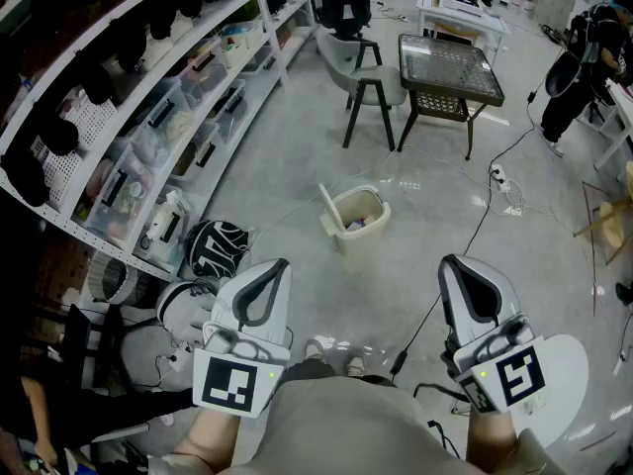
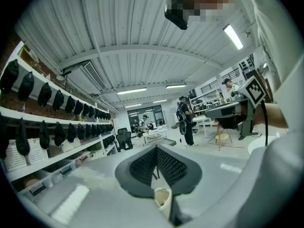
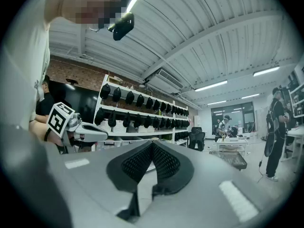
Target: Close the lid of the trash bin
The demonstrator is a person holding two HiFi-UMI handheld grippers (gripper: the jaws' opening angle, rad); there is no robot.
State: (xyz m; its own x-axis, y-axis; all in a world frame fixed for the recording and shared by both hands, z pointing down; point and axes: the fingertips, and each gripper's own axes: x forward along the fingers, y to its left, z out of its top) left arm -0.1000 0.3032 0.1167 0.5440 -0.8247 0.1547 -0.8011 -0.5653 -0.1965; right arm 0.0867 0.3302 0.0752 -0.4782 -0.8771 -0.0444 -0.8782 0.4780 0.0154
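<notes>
A small cream trash bin (image 1: pixel 360 216) stands on the floor ahead, with its lid (image 1: pixel 329 207) swung up on the left side and some rubbish inside. Both grippers are held low near my body, well short of the bin. My left gripper (image 1: pixel 282 263) is shut with nothing in it. My right gripper (image 1: pixel 447 260) is also shut and empty. In the left gripper view the bin (image 2: pixel 162 198) shows small through the gap below the closed jaws. The right gripper view shows only shelves and the room beyond its jaws.
Long white shelves (image 1: pixel 188 97) with storage boxes run along the left. A black-and-white bag (image 1: pixel 218 247) lies at their foot. A grey chair (image 1: pixel 368 85) and a glass-top table (image 1: pixel 450 71) stand beyond the bin. A black cable (image 1: pixel 475 236) crosses the floor at right.
</notes>
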